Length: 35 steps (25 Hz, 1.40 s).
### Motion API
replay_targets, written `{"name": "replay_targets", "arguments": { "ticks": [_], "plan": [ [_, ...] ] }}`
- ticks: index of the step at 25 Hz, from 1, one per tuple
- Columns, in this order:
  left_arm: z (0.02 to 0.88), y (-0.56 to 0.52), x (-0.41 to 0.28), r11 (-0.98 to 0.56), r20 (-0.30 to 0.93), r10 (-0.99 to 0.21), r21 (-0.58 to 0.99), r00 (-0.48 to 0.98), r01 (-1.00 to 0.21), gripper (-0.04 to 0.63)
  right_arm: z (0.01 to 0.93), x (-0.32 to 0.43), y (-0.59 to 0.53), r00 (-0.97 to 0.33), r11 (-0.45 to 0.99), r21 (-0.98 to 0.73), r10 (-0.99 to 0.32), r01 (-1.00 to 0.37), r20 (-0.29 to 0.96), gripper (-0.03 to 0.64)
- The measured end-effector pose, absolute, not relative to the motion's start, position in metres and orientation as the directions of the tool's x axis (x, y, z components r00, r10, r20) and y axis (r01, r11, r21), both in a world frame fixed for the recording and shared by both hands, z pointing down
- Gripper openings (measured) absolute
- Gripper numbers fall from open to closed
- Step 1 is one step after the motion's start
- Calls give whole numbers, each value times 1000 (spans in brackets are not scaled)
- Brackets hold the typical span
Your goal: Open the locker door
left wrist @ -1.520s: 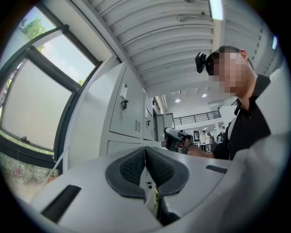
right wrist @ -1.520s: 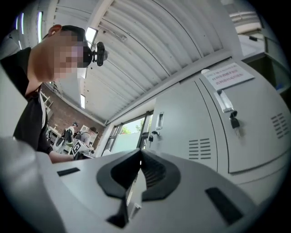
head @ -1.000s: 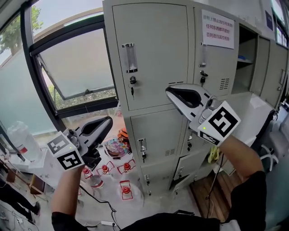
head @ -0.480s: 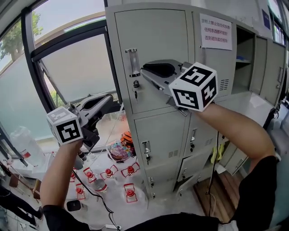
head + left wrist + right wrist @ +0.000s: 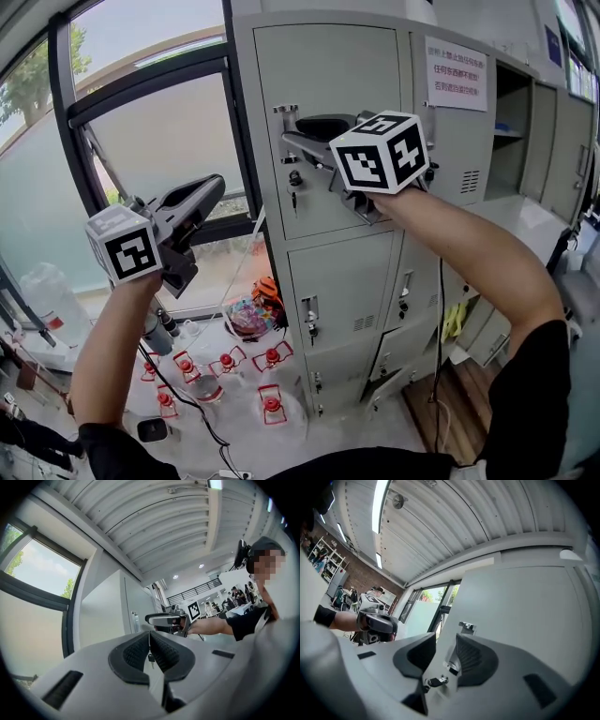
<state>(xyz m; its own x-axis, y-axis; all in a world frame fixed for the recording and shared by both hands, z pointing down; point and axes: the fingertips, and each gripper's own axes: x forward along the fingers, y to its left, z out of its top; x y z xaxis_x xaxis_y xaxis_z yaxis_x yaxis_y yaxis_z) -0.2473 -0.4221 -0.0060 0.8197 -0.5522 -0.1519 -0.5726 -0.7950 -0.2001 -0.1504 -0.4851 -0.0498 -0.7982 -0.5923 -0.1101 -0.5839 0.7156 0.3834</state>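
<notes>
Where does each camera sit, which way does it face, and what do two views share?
Head view: head-mounted, facing the lockers; both forearms, left gripper, right gripper.
Left gripper view: on left gripper, along shut jaws toward right gripper.
Right gripper view: on right gripper, along jaws just opened, handle between them, unclamped; left gripper at left.
Shared: all three show the right gripper.

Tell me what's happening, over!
Right gripper just been opening, jaws astride the handle, not gripping. Left gripper shut, empty. Locker door closed. Nothing blocking it.
</notes>
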Motion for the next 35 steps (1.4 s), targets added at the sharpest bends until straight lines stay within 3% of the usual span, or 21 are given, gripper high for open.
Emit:
{"name": "replay_targets", "arguments": {
  "ticks": [22, 28, 35],
  "plan": [
    [16, -399, -245, -849, -120, -472, -204, 873, -487, 17, -40, -176, -530, -699, 659, 287, -712, -696, -60, 127],
    [16, -396, -228, -862, -117, -439, -225, 891, -454, 17, -42, -167, -533, -669, 623, 310, -741, -718, -57, 55],
    [20, -404, -215, -867, -106, -431, -226, 896, -444, 17, -40, -164, -520, -700, 644, 339, -711, -686, -65, 55]
  ]
}}
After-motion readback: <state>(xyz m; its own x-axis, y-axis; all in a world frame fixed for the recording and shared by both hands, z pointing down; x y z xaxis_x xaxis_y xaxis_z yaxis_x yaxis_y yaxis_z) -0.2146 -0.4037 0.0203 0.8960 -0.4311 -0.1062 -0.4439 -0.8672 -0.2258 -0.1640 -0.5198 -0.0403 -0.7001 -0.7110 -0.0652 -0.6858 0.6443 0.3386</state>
